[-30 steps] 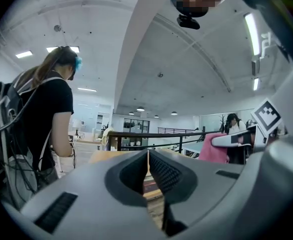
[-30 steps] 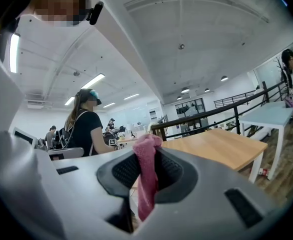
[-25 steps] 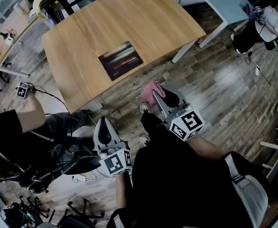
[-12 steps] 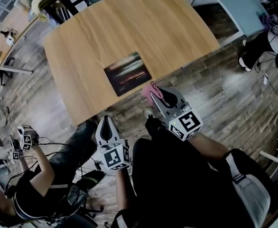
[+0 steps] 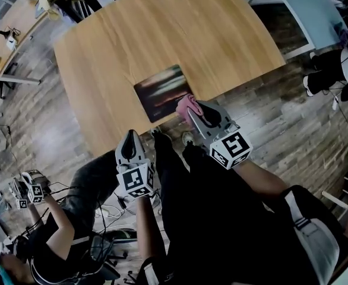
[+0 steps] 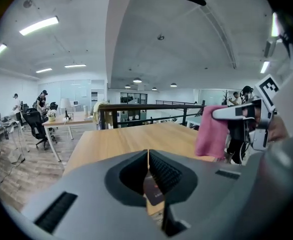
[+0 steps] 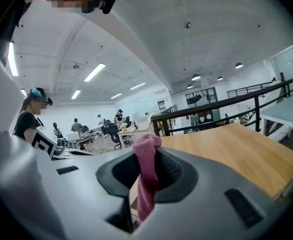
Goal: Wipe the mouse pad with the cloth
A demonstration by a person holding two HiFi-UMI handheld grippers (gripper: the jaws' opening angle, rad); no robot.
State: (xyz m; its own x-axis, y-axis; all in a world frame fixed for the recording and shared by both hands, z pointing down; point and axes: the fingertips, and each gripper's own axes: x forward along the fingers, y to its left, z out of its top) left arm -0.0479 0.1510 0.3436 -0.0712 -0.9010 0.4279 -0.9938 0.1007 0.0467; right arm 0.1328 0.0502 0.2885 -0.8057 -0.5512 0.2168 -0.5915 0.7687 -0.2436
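A dark mouse pad (image 5: 162, 92) lies near the front edge of a wooden table (image 5: 156, 34). My right gripper (image 5: 192, 110) is shut on a pink cloth (image 5: 187, 107) and hovers at the table's front edge, just right of the pad. The same cloth (image 7: 147, 176) hangs between the right gripper's jaws, and also shows as a pink cloth (image 6: 210, 132) at the right of the left gripper view. My left gripper (image 5: 129, 140) is shut with nothing in it, below the table's front edge. A bit of the mouse pad (image 6: 153, 193) peeps below its jaws.
A light grey table (image 5: 299, 5) stands to the right over wooden flooring (image 5: 263, 111). A person (image 5: 49, 230) crouches at the lower left holding marker cubes, among cables. More desks and people show far off in the gripper views.
The view has closed in on the table. Both grippers have moved forward toward the table's front edge; the right one with the cloth now sits beside the pad.
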